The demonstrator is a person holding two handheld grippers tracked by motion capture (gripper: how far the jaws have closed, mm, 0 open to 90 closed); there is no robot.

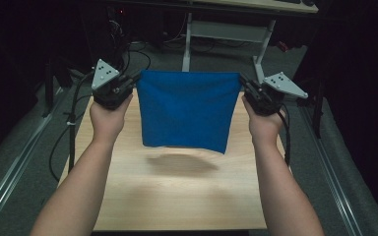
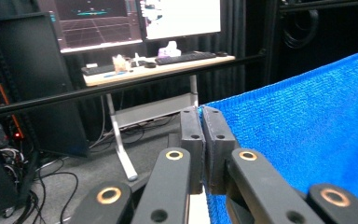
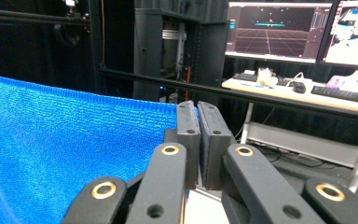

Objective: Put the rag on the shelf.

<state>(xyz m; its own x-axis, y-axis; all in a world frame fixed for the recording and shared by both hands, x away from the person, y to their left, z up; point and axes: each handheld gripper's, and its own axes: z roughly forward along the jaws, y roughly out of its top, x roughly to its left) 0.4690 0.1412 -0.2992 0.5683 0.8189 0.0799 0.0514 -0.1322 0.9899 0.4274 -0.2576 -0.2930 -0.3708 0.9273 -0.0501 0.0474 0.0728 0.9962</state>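
Observation:
A blue cloth (image 1: 187, 109) hangs stretched in the air above the wooden table (image 1: 177, 196), its lower edge free and casting a shadow on the wood. My left gripper (image 1: 134, 82) is shut on the cloth's top left corner. My right gripper (image 1: 243, 81) is shut on the top right corner. In the left gripper view the jaws are pressed together at the cloth's corner, left gripper (image 2: 202, 112), with the blue cloth (image 2: 307, 130) spreading to the right. In the right gripper view the right gripper (image 3: 197, 107) pinches the corner, and the blue cloth (image 3: 51, 149) spreads to the left.
A desk on white legs (image 1: 226, 34) stands beyond the table, with monitors (image 2: 135, 18) and a keyboard (image 2: 184, 57) on it. Cables (image 1: 64, 132) trail on the floor at the left. Metal rails (image 1: 334, 187) run along both sides of the table.

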